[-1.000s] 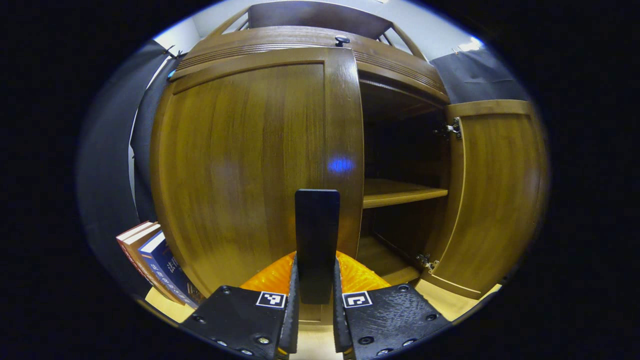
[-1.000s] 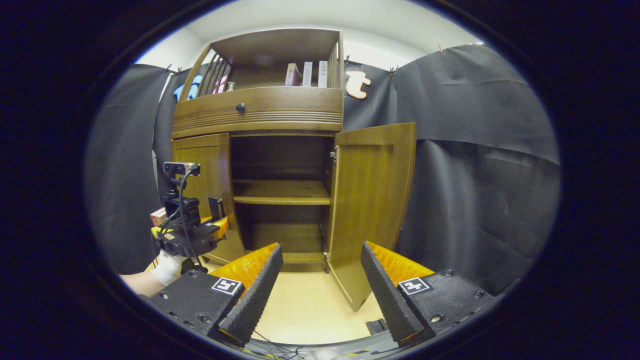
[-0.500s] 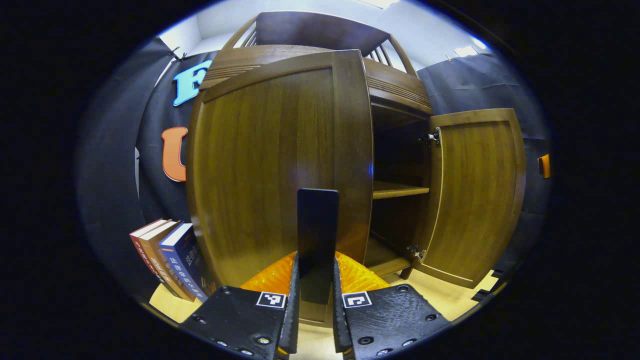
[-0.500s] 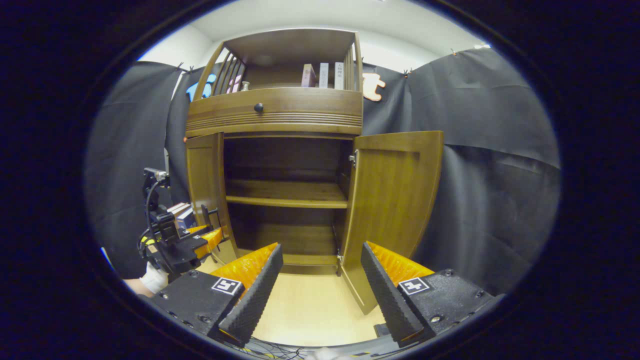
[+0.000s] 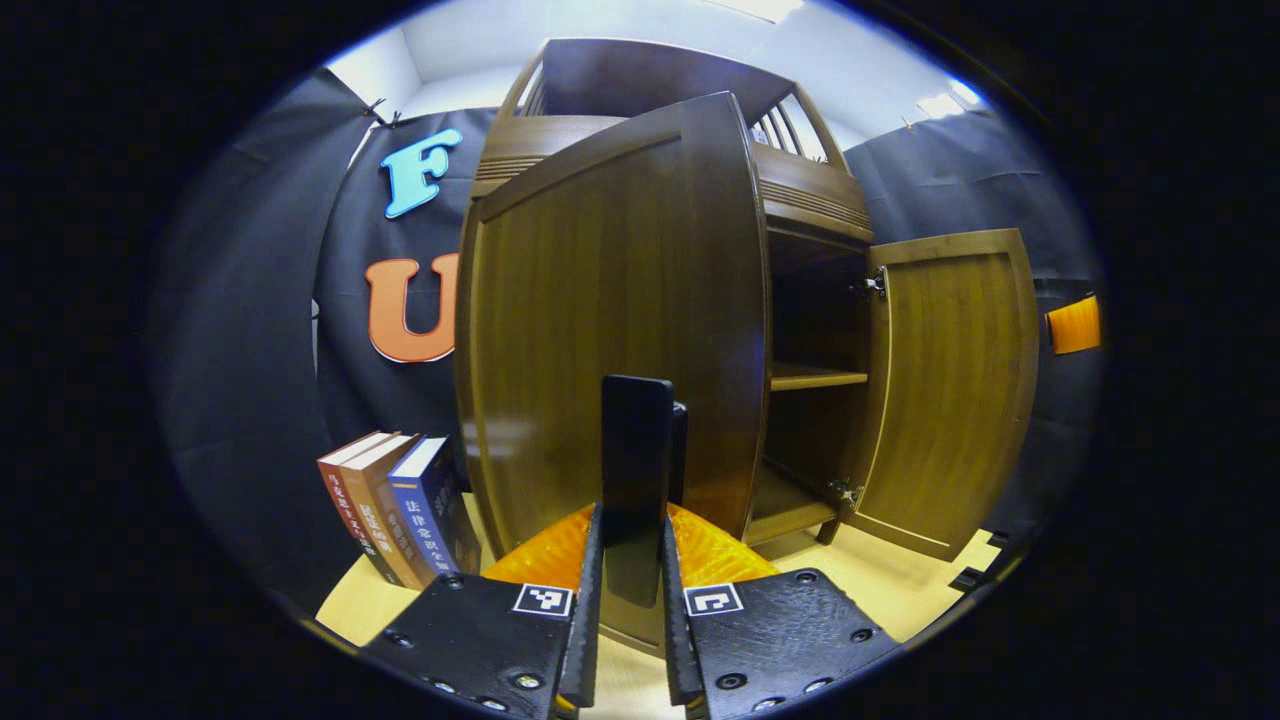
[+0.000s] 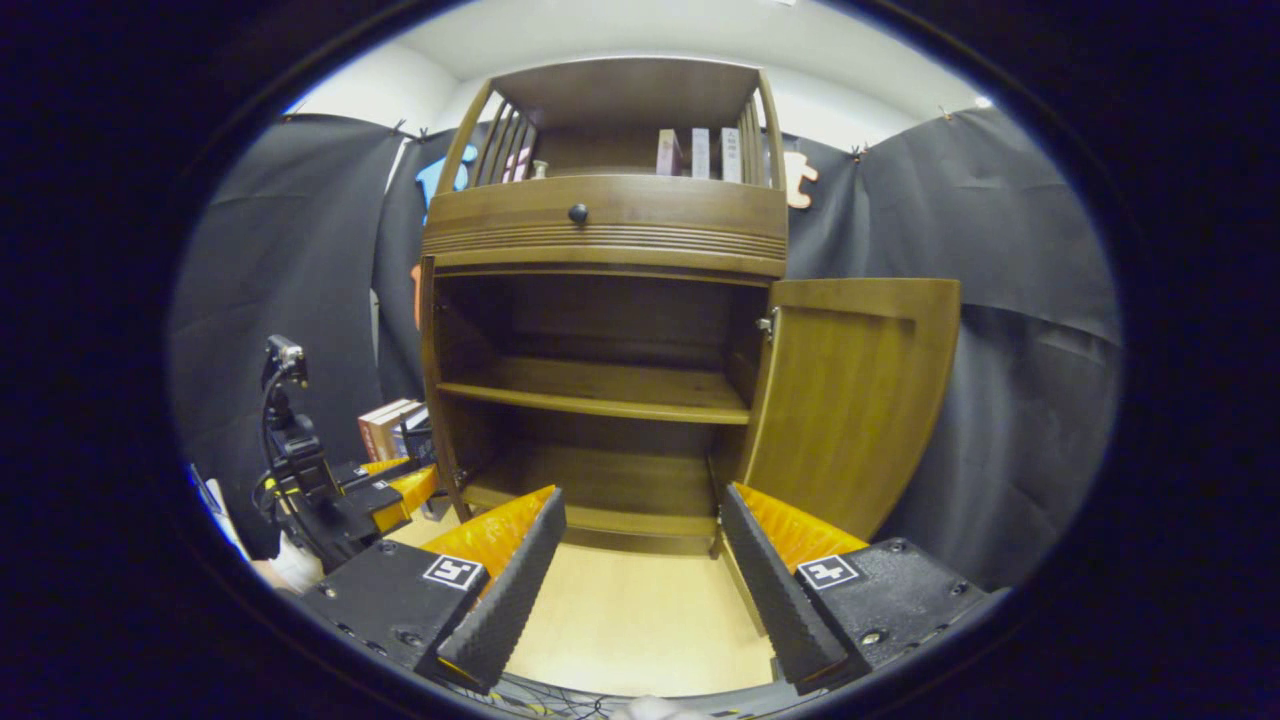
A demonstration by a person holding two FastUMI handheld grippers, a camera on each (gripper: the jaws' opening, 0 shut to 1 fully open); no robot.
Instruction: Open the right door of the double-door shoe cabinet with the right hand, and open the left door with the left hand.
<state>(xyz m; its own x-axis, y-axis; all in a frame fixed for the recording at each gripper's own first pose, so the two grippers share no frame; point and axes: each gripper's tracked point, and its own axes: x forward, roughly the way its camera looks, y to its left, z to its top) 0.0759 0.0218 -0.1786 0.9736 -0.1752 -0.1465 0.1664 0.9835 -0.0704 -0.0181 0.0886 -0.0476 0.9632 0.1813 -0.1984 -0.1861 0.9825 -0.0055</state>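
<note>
Brown wooden shoe cabinet (image 6: 600,225) stands with left door (image 5: 610,320) and right door (image 6: 850,400) swung open.

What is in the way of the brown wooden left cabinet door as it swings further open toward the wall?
Possibly the row of upright books on the floor by the black cloth wall: they stand on the side the brown wooden left door is swinging toward. The left gripper is clamped on the door's black handle, with nothing between them.

Left gripper view sits tight against the left door (image 5: 610,330); right gripper view looks from farther back, both sharing the shoe cabinet (image 6: 610,225) interior.
</note>
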